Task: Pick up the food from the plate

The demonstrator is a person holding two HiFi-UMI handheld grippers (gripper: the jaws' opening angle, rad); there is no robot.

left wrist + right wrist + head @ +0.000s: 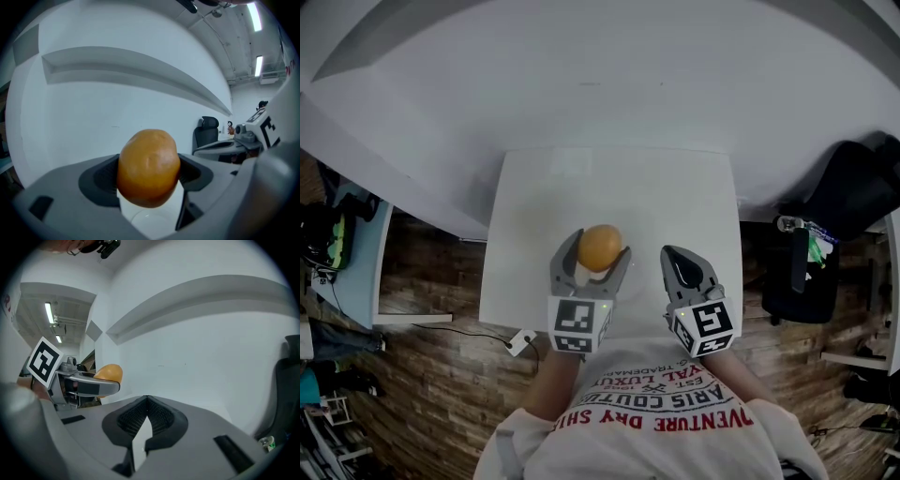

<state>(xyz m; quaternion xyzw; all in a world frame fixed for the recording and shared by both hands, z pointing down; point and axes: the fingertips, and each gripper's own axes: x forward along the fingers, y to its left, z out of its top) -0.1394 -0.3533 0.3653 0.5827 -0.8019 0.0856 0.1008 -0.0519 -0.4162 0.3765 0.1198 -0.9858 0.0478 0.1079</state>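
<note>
An orange-brown, rounded piece of food [599,246] is clamped between the jaws of my left gripper [600,253], lifted above the white table [609,187]. In the left gripper view the food [148,164] fills the gap of the left gripper [148,180], both pads pressing its sides. Below it a white plate [149,224] shows faintly. My right gripper [673,255] hovers beside it on the right, jaws shut with nothing between them. The right gripper view shows its pads closed together at the right gripper [147,399], with the food [109,372] off to the left.
The small white table stands against a white wall. A black bag or chair [848,216] sits on the right and a light blue desk [352,253] on the left. A white plug with a cable [522,342] lies on the wooden floor.
</note>
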